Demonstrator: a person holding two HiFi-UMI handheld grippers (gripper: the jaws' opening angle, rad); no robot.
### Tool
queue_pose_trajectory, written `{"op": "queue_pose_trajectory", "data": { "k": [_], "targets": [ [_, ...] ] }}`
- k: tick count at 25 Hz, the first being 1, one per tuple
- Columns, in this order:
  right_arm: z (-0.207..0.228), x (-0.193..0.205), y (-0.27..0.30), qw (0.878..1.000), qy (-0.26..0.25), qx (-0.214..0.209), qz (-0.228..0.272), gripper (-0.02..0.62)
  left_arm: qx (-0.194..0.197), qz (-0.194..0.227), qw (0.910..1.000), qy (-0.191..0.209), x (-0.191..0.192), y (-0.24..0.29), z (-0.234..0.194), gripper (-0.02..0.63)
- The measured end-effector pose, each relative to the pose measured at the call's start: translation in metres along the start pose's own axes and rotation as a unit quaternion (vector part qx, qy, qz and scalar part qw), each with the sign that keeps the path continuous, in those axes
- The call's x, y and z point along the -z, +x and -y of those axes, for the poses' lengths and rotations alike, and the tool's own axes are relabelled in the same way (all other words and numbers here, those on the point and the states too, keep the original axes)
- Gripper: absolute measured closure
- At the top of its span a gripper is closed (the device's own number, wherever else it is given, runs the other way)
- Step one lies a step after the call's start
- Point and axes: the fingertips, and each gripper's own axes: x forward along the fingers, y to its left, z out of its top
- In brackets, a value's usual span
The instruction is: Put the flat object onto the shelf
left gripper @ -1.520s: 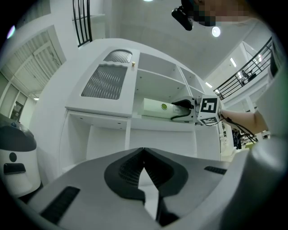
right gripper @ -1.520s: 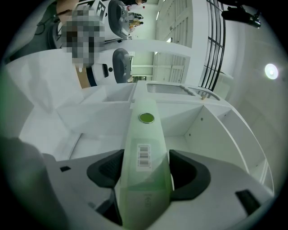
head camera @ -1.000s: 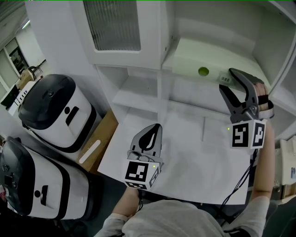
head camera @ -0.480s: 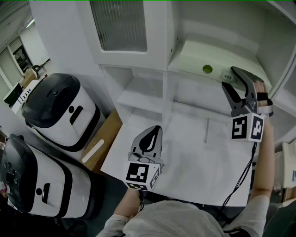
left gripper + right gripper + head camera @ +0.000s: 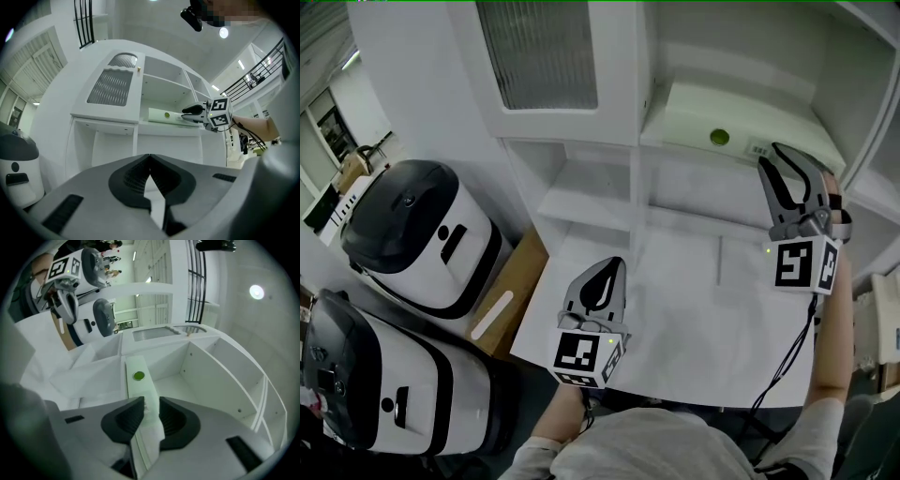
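The flat object [image 5: 703, 112] is a pale green slab with a green dot, lying on the upper shelf [image 5: 825, 187] of the white shelving; it also shows in the left gripper view [image 5: 164, 116]. My right gripper [image 5: 767, 157] is at its near right end. In the right gripper view the flat object [image 5: 138, 380] runs between the jaws, which are closing, and the pads [image 5: 133, 411] touch its sides around the right gripper [image 5: 151, 401]. My left gripper [image 5: 614, 264] hovers low over the white table [image 5: 694, 319], shut and empty, as the left gripper view [image 5: 150, 157] confirms.
The white shelving has a lower left shelf [image 5: 581, 197] and a ribbed-glass cupboard door [image 5: 544, 52]. Two black-and-white appliances [image 5: 412, 230] [image 5: 366, 375] stand on the floor at the left, beside a cardboard box [image 5: 511, 286]. A cable [image 5: 787, 366] hangs from the right gripper.
The right gripper's jaws have drawn together around the flat object's end. The left gripper has kept its place, and the head view has shifted slightly.
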Motion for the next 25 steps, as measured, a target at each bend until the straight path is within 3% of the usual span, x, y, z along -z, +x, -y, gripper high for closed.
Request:
{"op": "queue_pose_trajectory", "data": {
  "k": [2, 3, 8, 17, 22, 25],
  "targets": [
    [0.007, -0.006, -0.011, 1.000, 0.028, 0.007, -0.001, 0.566, 0.014, 0.000, 0.9999, -0.001, 0.000, 0.001, 0.002, 0.591],
    [0.007, -0.007, -0.016, 0.999, 0.045, 0.002, -0.004, 0.583, 0.022, -0.001, 0.9998, -0.002, 0.001, 0.001, 0.003, 0.591],
    [-0.007, -0.010, -0.039, 0.988, 0.147, -0.033, -0.021, 0.586, 0.065, -0.003, 0.9979, -0.003, 0.001, 0.004, 0.010, 0.591],
    [-0.027, -0.030, -0.086, 0.949, 0.314, -0.009, -0.014, 0.586, 0.139, -0.004, 0.9903, -0.007, 0.000, 0.002, 0.020, 0.591],
    [-0.054, -0.027, -0.116, 0.925, 0.371, 0.001, -0.079, 0.586, 0.179, -0.003, 0.9837, -0.009, 0.001, 0.000, 0.029, 0.591],
    [-0.064, -0.032, -0.129, 0.918, 0.389, 0.019, -0.080, 0.586, 0.199, -0.004, 0.9798, -0.010, 0.002, -0.003, 0.032, 0.591]
  ]
}}
